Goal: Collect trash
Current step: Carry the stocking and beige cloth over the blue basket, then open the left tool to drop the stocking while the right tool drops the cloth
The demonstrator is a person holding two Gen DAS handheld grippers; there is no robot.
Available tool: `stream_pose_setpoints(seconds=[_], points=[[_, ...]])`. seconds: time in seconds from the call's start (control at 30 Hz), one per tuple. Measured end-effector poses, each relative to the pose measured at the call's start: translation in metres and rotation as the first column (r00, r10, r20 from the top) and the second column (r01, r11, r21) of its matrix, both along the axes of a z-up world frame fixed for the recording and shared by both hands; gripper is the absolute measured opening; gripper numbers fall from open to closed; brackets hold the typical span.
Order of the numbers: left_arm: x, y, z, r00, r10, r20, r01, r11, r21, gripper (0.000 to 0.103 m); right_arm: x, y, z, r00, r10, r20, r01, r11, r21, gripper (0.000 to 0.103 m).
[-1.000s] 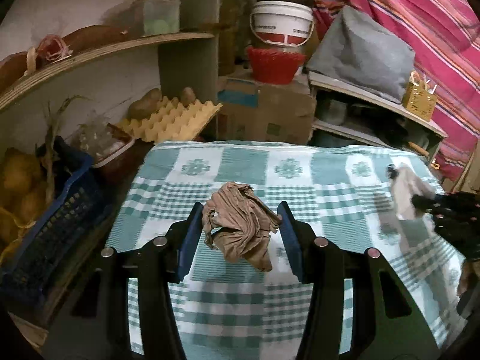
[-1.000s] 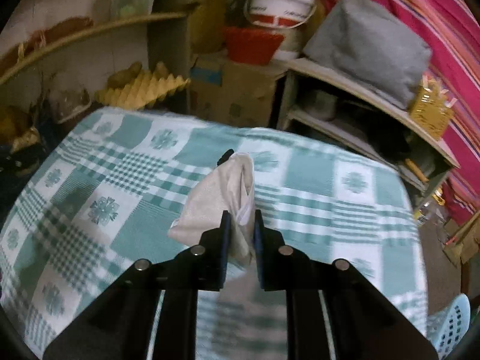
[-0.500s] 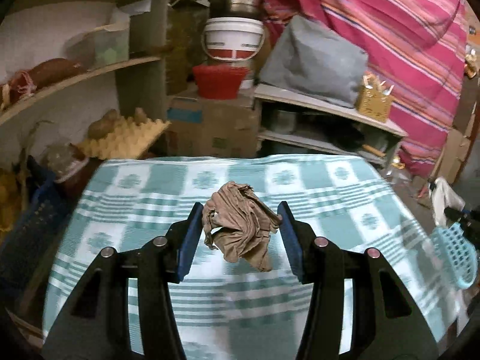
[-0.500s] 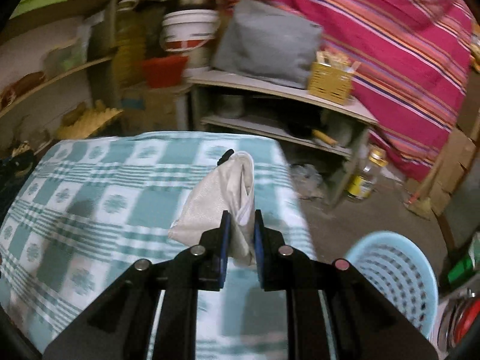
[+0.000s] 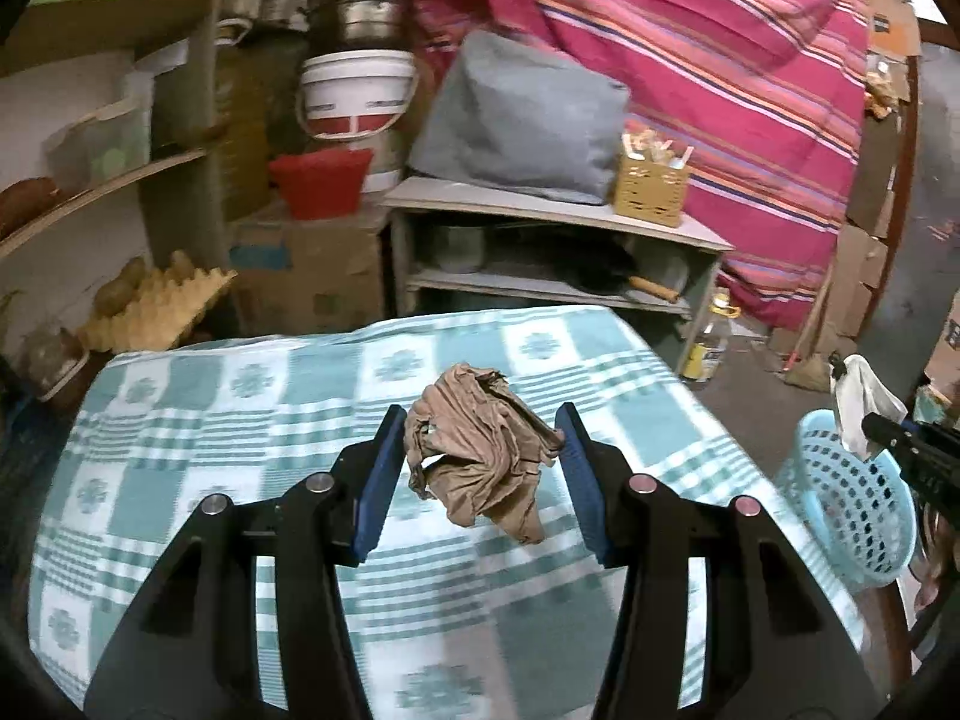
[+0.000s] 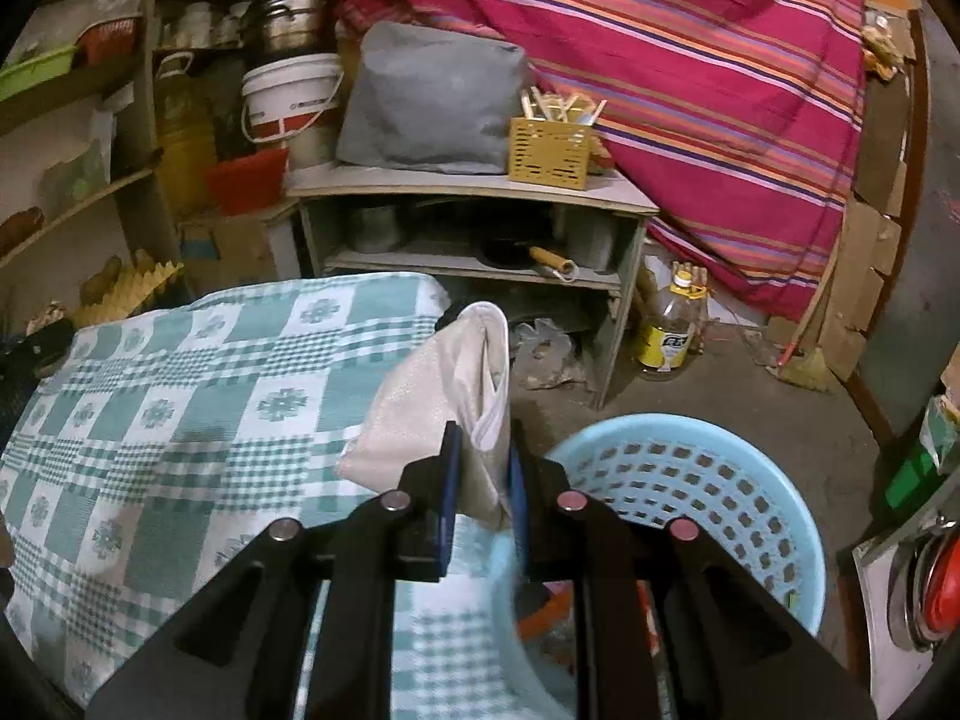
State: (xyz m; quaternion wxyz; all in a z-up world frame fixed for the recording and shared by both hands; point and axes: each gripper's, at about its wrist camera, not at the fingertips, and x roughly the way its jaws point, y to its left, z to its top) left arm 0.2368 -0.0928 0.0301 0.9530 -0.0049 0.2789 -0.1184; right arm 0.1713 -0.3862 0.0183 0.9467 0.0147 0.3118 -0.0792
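A ball of brown paper (image 5: 480, 450) is pinched between the blue pads (image 5: 375, 480) of the left gripper (image 5: 477, 468). The paper is held up in the air over the table (image 5: 240, 420), which is covered with a green and white checked cloth.

A white bag (image 6: 456, 414) is pinched in the right gripper (image 6: 483, 492), whose jaws are pressed close together on the bag's lower end. The bag stands up above the jaws. It is held at the table's edge, just beside a blue basket (image 6: 690, 480). Some bits can be seen inside the basket, but they are too blurred to be told apart.

In the left view, the basket (image 5: 852, 510) is seen on the floor beside the table, and the white bag (image 5: 858, 408) is held over its rim by the right gripper (image 5: 882, 429).

Behind the table, a grey pillow (image 6: 432, 108) and a yellow box (image 6: 555, 150) are seen on a low shelf (image 6: 480, 186). A bottle (image 6: 672, 330) stands on the floor near the shelf.
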Motion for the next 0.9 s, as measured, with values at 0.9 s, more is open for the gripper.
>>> stream_pose_setpoints(seconds=[0.9], points=[[-0.029, -0.215, -0.018, 0.958, -0.285, -0.010, 0.285, 0.958, -0.024, 0.050, -0.092, -0.166, -0.010, 0.969, -0.245, 0.006, 0.244, 0.965, 0.093, 0.016]])
